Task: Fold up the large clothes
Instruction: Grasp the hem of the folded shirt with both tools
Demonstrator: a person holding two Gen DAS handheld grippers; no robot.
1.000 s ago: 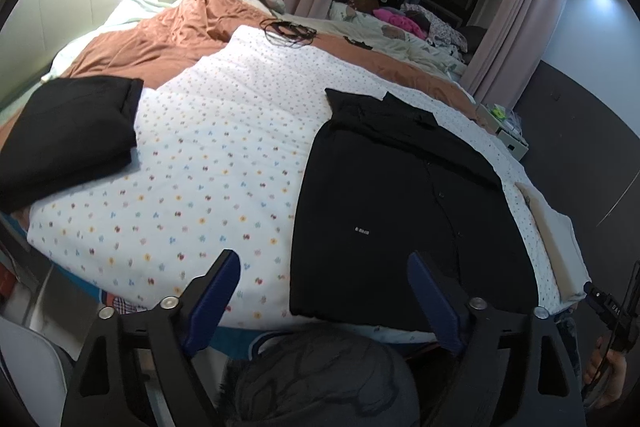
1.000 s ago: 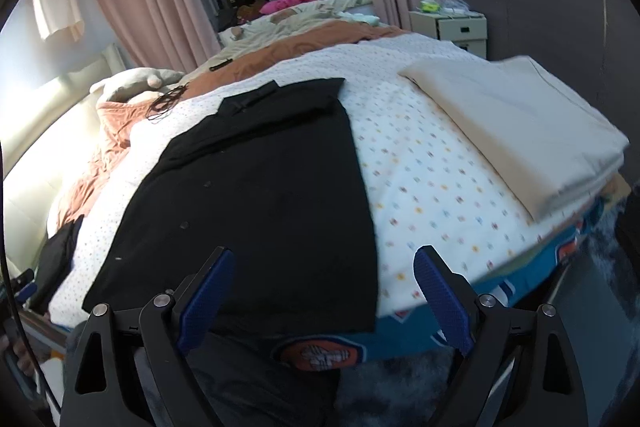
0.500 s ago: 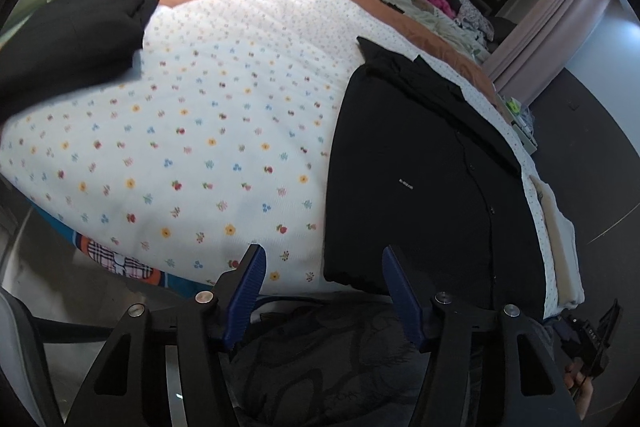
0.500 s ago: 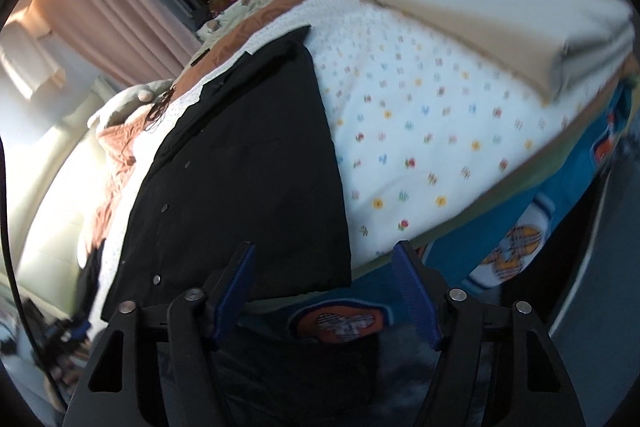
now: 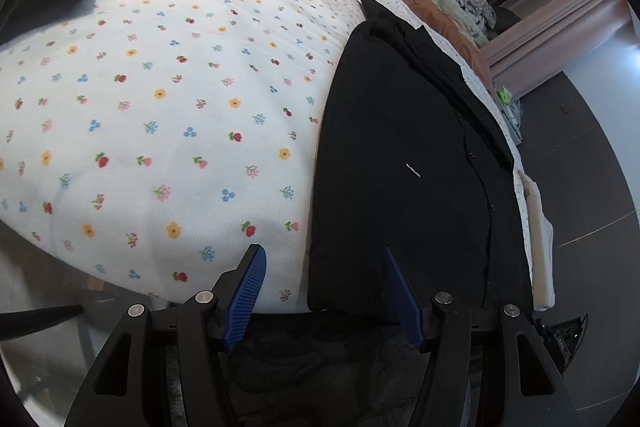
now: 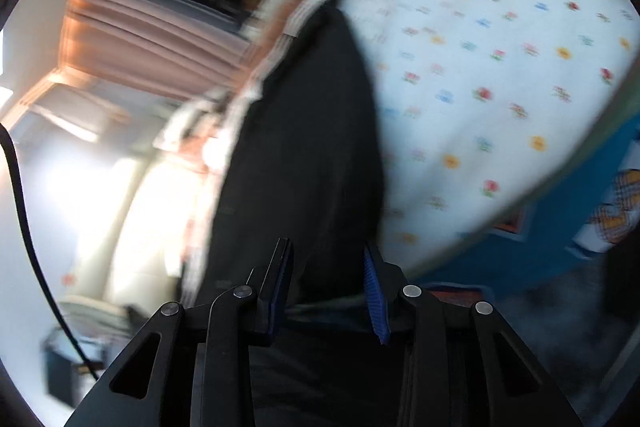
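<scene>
Down at the black shirt's [image 5: 400,163] near hem, the left gripper [image 5: 324,269] stands spread over its corner; the right gripper [image 6: 326,267] is closing around the hem, pads not yet pressing.

The black shirt [image 5: 404,163] just ahead of the left claw [image 5: 322,283] is matt woven cloth with small glossy buttons down its front. Left of that claw the white bedspread [image 5: 168,99] looks like a finely ribbed, quilted cotton printed with tiny flowers (soft, no sheen). The claw's fingers [image 5: 250,285] carry ridged blue rubbery pads on matt black plastic arms, fixed with shiny metal screws. Far ahead lies a rust-brown blanket [image 5: 448,23], smooth cloth. Right of the shirt sits folded cream fabric [image 5: 540,247], plain and dull.
</scene>
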